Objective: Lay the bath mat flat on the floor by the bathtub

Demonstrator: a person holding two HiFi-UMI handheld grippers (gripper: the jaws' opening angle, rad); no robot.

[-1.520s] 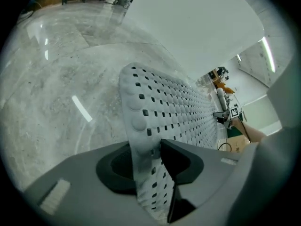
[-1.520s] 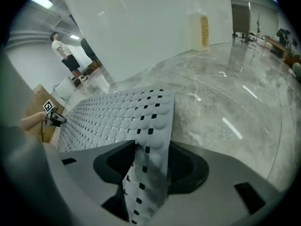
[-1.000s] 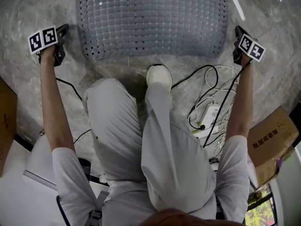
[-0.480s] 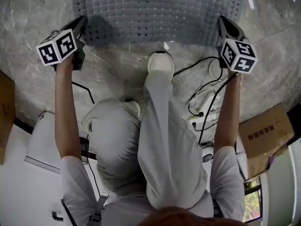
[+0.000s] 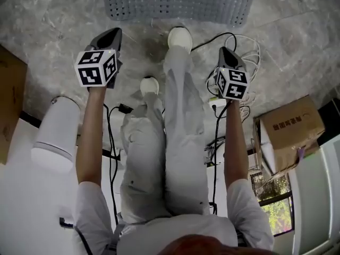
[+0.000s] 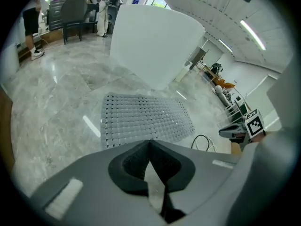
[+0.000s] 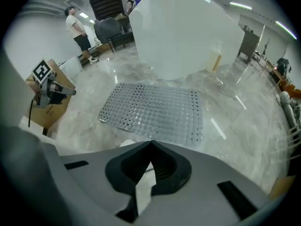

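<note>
The grey perforated bath mat (image 5: pixel 175 1) lies spread flat on the marble floor, its far long edge beside the white bathtub (image 6: pixel 155 41). The left gripper view has the mat (image 6: pixel 146 119) ahead of the jaws, as does the right gripper view (image 7: pixel 155 109). My left gripper (image 5: pixel 113 32) hovers well back from the mat's near left corner, jaws shut and empty. My right gripper (image 5: pixel 226 51) hangs back from the near right corner, jaws also shut with nothing between them. Neither touches the mat.
The person's white shoes (image 5: pixel 179 36) stand just short of the mat. Tangled cables and a power strip (image 5: pixel 236 84) lie to the right, with a cardboard box (image 5: pixel 289 126) beyond. Another box (image 5: pixel 10 100) and a white rounded fixture (image 5: pixel 53 137) are on the left.
Both grippers have lifted and pulled back from the mat's near corners toward the person. The person has risen from a crouch, and the mat stays flat on the floor.
</note>
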